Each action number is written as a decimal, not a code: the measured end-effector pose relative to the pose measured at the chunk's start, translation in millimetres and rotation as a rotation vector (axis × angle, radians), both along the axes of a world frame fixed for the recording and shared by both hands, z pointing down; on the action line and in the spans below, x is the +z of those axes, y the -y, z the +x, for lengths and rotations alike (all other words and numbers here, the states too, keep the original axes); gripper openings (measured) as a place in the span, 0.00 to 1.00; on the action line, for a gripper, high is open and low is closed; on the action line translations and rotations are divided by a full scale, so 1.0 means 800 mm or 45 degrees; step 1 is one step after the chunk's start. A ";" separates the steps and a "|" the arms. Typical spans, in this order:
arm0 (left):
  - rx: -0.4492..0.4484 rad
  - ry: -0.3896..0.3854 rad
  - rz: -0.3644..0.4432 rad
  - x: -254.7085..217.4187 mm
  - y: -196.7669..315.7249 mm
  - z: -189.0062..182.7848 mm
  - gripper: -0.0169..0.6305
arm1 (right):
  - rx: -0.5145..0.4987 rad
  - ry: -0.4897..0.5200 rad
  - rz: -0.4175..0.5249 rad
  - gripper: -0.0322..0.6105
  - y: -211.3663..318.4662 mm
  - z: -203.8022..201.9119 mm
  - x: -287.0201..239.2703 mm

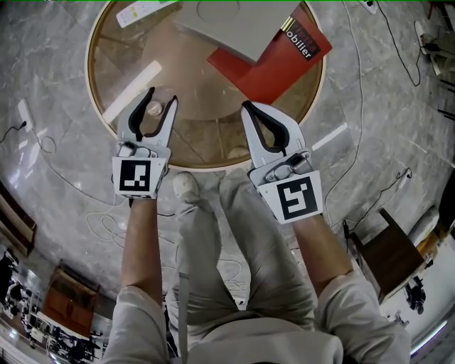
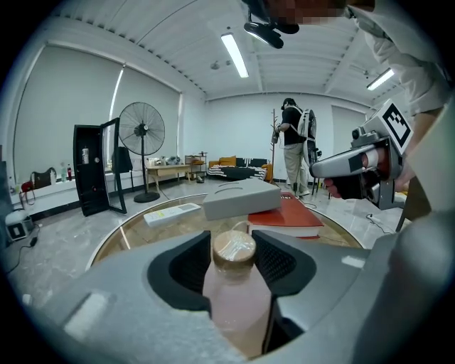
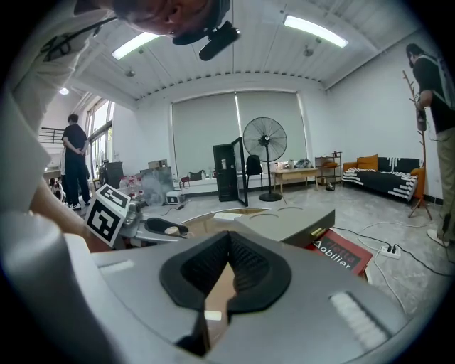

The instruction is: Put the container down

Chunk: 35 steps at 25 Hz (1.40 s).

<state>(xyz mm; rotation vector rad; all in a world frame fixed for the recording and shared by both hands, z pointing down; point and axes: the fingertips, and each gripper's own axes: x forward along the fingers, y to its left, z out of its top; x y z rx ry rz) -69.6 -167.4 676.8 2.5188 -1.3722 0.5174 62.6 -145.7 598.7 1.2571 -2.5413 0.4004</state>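
The container is a small bottle of pale pink liquid (image 2: 234,291) with a brown cap (image 1: 154,109). It stands upright near the front left rim of the round glass table (image 1: 97,106). My left gripper (image 1: 162,97) is around it, open, its jaws on either side of the bottle with small gaps at the cap (image 2: 234,247). Whether the bottle's base rests on the glass is hidden. My right gripper (image 1: 246,106) hovers over the table's front right, shut with nothing in it, its tips meeting (image 3: 228,238).
A red book (image 1: 284,71) lies at the table's far right with a grey box (image 1: 227,28) on it. A white remote (image 1: 138,13) lies at the far left. Cables run over the marble floor (image 1: 370,106). A standing fan (image 2: 141,130) is behind.
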 end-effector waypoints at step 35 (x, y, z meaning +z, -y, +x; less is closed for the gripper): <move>0.031 0.028 0.071 -0.213 -0.094 -0.098 0.12 | 0.006 -0.077 0.147 0.05 -0.066 -0.055 -0.178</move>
